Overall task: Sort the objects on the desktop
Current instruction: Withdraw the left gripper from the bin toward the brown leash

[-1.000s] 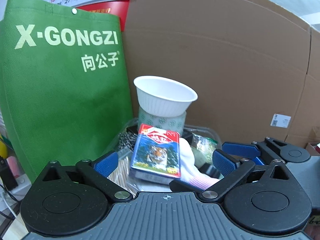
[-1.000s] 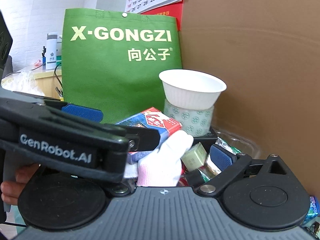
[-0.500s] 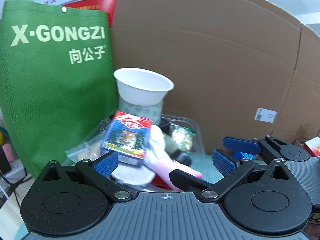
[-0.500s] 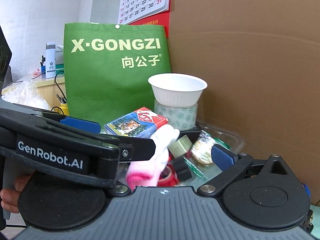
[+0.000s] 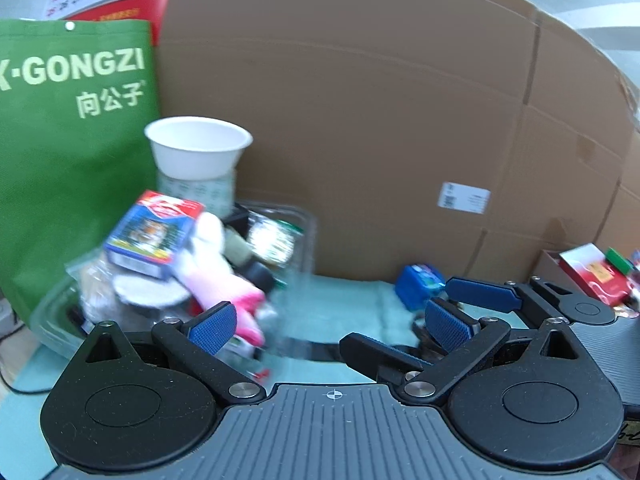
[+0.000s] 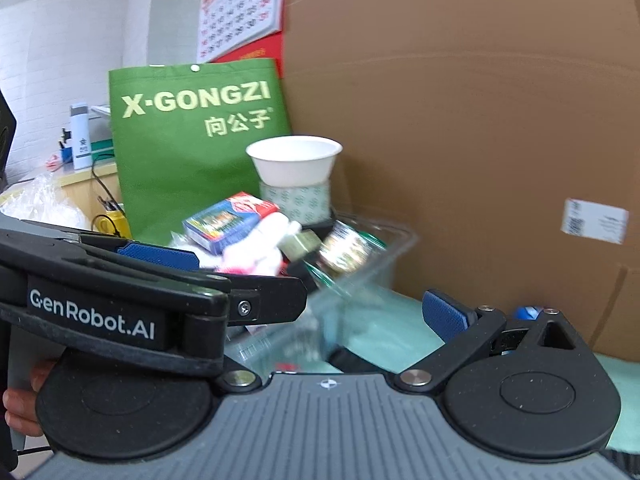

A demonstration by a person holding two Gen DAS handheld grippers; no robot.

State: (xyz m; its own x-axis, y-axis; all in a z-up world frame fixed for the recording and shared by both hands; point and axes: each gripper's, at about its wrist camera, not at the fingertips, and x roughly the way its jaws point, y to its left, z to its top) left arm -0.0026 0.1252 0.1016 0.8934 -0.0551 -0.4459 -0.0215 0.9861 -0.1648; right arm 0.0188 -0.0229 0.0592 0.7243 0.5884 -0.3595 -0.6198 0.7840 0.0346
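Both claws have backed off the tray [image 5: 308,224].

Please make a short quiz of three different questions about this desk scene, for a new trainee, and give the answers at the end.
1. True or false: the left claw grips the tiger card box.
2. What does the white bowl stand on?
A. a patterned tape roll
B. a stack of books
C. the bare table
3. Fill in: the card box lies on top of a clear plastic ____ full of small items.

Key
1. False. Both claws are open and hold nothing; the right claw is also empty.
2. A
3. tray
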